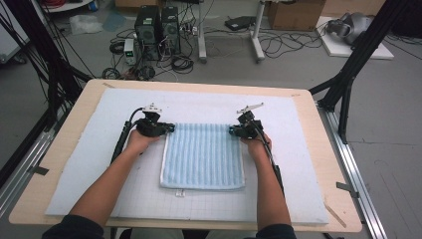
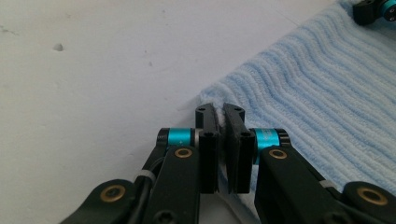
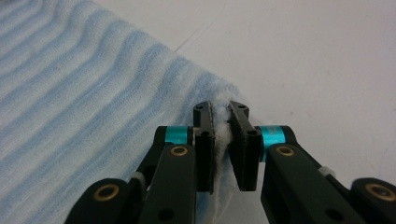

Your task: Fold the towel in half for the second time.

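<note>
A light blue ribbed towel [image 1: 203,157] lies flat on a white foam mat [image 1: 298,164]. My left gripper [image 1: 169,128] is at the towel's far left corner and my right gripper [image 1: 232,130] at its far right corner. In the left gripper view the jaws of the left gripper [image 2: 220,109] stand pressed together over the corner of the towel [image 2: 317,93], with a thin strip of pale fabric between them. In the right gripper view the right gripper [image 3: 222,105] is shut on a bunched fold of the towel [image 3: 70,93] at its edge.
The mat rests on a wooden table [image 1: 62,149] with a bare margin all round. On the floor beyond are computer towers [image 1: 158,27], cables and cardboard boxes. Black frame legs [image 1: 348,74] stand at both far corners.
</note>
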Action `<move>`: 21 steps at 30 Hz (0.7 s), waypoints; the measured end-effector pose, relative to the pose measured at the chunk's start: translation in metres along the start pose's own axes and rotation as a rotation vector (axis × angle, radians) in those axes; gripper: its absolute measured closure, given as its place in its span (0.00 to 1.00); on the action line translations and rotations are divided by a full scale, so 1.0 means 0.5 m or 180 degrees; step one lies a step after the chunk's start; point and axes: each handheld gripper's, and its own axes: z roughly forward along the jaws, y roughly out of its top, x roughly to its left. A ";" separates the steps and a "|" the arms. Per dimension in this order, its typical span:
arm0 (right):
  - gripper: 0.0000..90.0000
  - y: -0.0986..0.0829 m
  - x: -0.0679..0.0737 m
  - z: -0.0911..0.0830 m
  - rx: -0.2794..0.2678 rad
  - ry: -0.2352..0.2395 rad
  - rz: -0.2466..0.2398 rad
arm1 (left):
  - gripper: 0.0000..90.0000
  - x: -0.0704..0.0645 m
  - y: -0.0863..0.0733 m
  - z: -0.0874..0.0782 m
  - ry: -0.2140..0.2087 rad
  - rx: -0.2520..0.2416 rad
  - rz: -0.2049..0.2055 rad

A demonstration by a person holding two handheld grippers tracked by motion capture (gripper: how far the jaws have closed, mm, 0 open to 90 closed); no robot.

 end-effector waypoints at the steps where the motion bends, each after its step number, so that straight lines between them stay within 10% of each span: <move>1: 0.91 0.001 0.002 0.000 -0.0007 -0.0028 0.0007 | 0.94 0.000 0.001 0.000 0.0022 -0.0035 -0.0034; 9: 0.91 0.019 0.003 -0.013 -0.0378 -0.0239 0.0069 | 0.95 0.018 0.023 -0.017 0.0091 -0.0466 -0.0199; 21: 0.90 0.007 0.027 -0.058 -0.0461 -0.0131 -0.0069 | 0.95 -0.015 0.010 -0.063 -0.0017 -0.0594 -0.0044</move>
